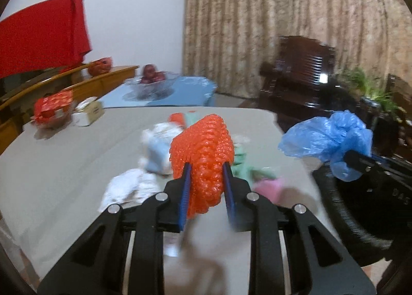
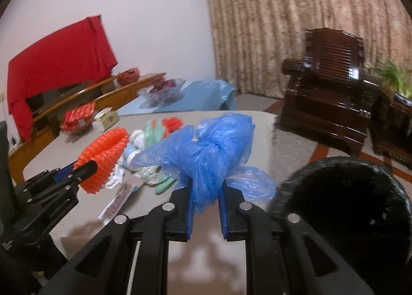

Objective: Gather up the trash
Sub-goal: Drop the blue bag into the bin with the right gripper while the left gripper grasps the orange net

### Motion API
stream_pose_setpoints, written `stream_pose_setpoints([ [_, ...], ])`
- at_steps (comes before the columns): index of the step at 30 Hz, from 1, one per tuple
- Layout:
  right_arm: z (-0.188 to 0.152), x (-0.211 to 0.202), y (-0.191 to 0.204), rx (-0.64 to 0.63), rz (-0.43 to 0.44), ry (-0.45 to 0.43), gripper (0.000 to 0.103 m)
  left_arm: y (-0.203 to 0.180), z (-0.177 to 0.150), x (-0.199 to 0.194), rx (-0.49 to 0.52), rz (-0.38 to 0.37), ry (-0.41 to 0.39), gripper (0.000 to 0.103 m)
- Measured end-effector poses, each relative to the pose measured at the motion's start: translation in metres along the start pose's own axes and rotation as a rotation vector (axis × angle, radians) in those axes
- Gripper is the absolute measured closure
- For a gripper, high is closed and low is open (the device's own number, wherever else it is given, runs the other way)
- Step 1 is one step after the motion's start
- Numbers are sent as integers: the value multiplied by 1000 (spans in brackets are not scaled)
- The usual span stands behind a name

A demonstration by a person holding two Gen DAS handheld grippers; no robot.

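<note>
My left gripper (image 1: pixel 206 168) is shut on an orange foam net (image 1: pixel 203 153) and holds it above the grey table (image 1: pixel 64 156). It also shows in the right wrist view (image 2: pixel 87 166) with the net (image 2: pixel 105 156). My right gripper (image 2: pixel 206 186) is shut on a crumpled blue plastic bag (image 2: pixel 206 156), held over the table's right edge; the bag also shows in the left wrist view (image 1: pixel 327 140). Loose trash lies on the table: white tissue (image 1: pixel 128 186), a pale blue and white wad (image 1: pixel 157 148), green scraps (image 1: pixel 242 163) and a pink scrap (image 1: pixel 267 186). A black bin (image 2: pixel 345 207) stands right of the table.
A red wrapped packet (image 1: pixel 51 109) and a tissue box (image 1: pixel 88 112) sit at the table's far left. A blue-covered table with a glass fruit bowl (image 1: pixel 152 83) stands behind. A dark wooden armchair (image 2: pixel 329 89) and a plant (image 2: pixel 394 78) are at the right.
</note>
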State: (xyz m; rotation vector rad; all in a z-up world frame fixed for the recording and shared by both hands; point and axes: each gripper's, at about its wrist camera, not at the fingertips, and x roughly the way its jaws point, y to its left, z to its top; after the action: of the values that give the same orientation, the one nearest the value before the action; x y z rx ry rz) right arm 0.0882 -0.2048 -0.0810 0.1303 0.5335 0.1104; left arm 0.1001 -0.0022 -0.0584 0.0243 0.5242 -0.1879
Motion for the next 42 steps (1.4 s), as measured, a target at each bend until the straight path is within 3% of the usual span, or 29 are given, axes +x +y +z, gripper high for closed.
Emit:
stream_pose_setpoints([
  [13,-20,-67,-112,99,-274,-1,87,-143,5,14,99,-340,46,80],
  [20,-41,-80,-155,161,-380,38,82,-209,-1,30,138,-467,91,79],
  [21,-43,-81,-160,169,-387,39,78,-216,-3,33,143,-482,100,78],
  [24,-49,-85,-172,194,-424,39,50,-230,-7,38,146,-511,109,61],
  [26,-50,-89,-175,202,-443,31,37,-231,-8,37,144,-514,99,42],
  [28,-53,-94,-176,205,-459,23,11,-226,-9,36,132,-506,92,31],
  [29,-53,-95,-174,202,-465,13,8,-220,-9,35,121,-505,92,25],
  [31,-52,-96,-171,193,-467,0,6,-208,-8,33,104,-486,82,16],
  [35,-46,-90,-160,195,-423,-7,6,-166,-6,21,109,-406,49,13],
  [42,-22,-56,-97,151,-255,-35,6,-65,-10,14,85,-152,33,12],
])
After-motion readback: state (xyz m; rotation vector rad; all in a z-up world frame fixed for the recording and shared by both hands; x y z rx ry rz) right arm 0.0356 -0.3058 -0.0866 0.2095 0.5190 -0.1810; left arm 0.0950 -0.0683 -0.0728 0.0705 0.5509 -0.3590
